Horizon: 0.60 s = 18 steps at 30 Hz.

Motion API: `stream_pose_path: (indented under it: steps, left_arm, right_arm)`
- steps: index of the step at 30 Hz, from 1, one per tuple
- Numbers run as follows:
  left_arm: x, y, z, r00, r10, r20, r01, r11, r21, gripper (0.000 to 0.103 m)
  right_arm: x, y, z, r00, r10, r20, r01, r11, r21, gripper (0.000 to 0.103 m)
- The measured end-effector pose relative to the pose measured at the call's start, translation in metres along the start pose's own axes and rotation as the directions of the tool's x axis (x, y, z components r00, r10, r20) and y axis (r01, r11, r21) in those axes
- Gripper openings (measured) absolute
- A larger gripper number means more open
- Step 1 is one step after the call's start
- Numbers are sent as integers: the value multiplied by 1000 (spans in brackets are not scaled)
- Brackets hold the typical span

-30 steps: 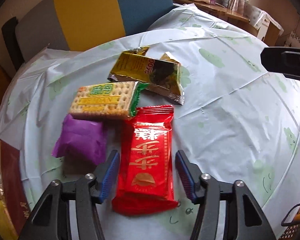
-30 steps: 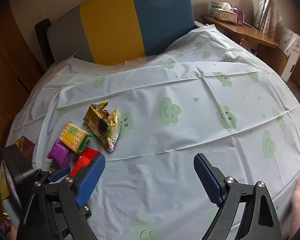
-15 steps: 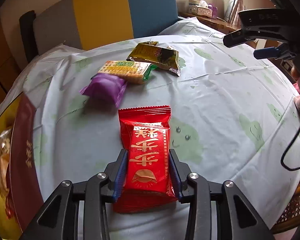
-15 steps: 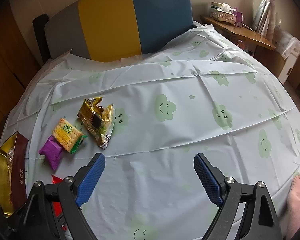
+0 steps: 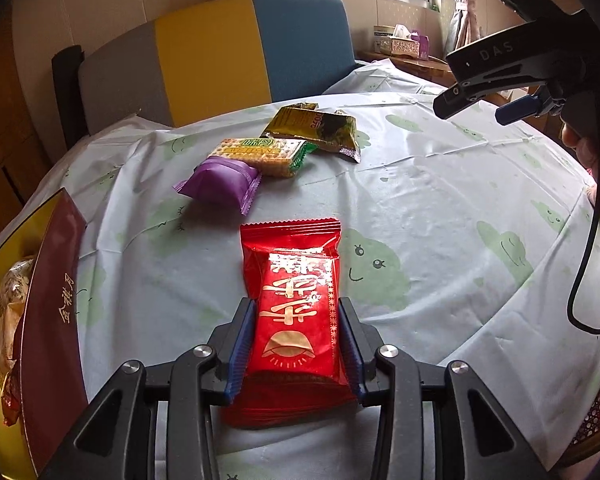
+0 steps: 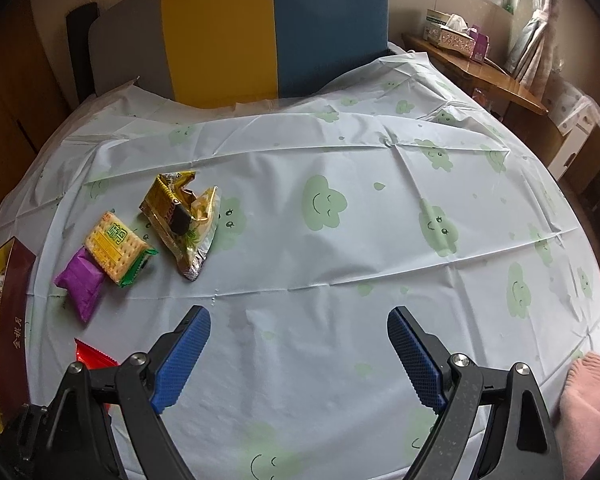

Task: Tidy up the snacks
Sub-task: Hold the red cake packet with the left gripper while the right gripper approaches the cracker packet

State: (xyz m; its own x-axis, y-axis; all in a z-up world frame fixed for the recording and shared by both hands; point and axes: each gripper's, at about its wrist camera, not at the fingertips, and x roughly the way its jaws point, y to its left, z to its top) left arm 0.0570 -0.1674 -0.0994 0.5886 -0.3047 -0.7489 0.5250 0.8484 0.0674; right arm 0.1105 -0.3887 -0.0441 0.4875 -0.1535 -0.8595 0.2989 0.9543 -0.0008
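Left wrist view: low and close over the tablecloth [image 5: 440, 208], looking across toward the chair back [image 5: 220, 60]. Right wrist view: higher, angled down at the same cloth. Shared: purple packet [image 5: 220, 182], cracker pack [image 6: 114, 242], gold wrapper [image 6: 180, 220].

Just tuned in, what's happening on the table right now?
The left gripper is shut on the red snack packet, clear of the other snacks. The purple packet, cracker pack and gold wrapper lie in a cluster on the cloud-print tablecloth. A dark red and gold box with wrapped items inside sits at the table's left edge. The right gripper hangs open over bare cloth, holding nothing.
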Motion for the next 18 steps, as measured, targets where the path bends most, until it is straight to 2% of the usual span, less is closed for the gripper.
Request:
stream_pose_path:
  steps: [18]
  left_arm:
    - [-2, 1, -4, 999, -4, 32, 4, 1000, -16, 42]
  right_arm:
    - [10, 10, -2, 999, -14, -29, 13, 998, -56, 91]
